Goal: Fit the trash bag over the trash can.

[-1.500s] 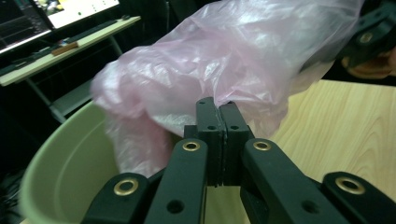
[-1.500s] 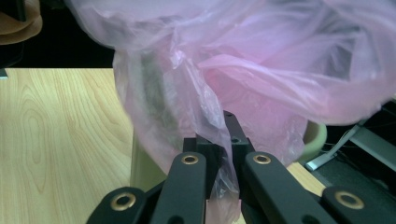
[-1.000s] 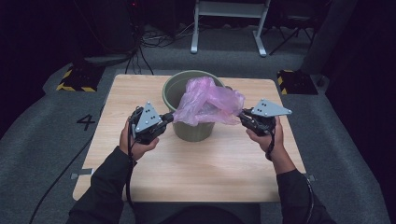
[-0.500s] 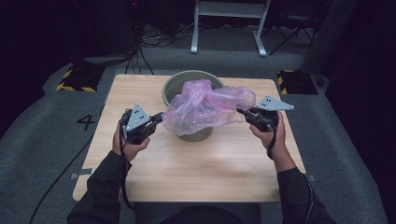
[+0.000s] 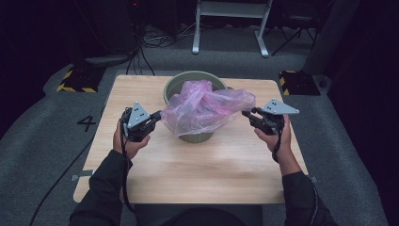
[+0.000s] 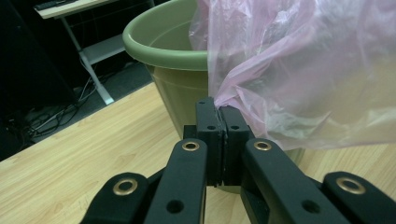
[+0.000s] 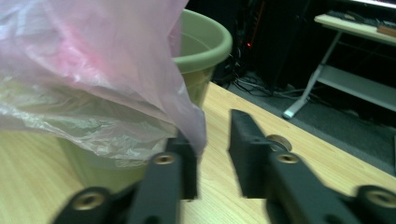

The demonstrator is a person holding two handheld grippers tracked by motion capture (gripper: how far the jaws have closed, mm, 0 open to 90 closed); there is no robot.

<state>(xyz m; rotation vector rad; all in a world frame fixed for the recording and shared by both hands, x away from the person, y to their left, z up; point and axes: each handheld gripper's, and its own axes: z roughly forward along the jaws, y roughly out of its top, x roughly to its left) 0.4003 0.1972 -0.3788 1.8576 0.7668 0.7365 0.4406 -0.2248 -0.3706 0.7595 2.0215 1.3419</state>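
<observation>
A green plastic bucket [image 5: 181, 84] stands at the middle back of the wooden table [image 5: 202, 165]. A thin pink plastic bag [image 5: 207, 110] is stretched over its front rim. My left gripper [image 5: 157, 115] is shut on the bag's left edge [image 6: 224, 95], pads pressed together on the film. My right gripper [image 5: 245, 114] is at the bag's right end; its jaws have just been opening. In the right gripper view the bag [image 7: 93, 70] hangs over the left fingertip [image 7: 189, 158], with a clear gap to the other pad [image 7: 245, 140]. The bucket rim [image 7: 205, 46] sits behind it.
Beyond the table's far edge is a white desk frame [image 5: 230, 23] on dark carpet, with cables [image 5: 141, 42] on the floor. Yellow-black striped blocks [image 5: 75, 80] lie at the far-left and far-right [image 5: 294, 80] corners. A "4" marking [image 5: 87, 123] is on the floor at left.
Both hands have moved apart and slightly down, spreading the bag wider over the bucket's front. The right gripper's jaws have parted from the bag's edge; the left stays clamped.
</observation>
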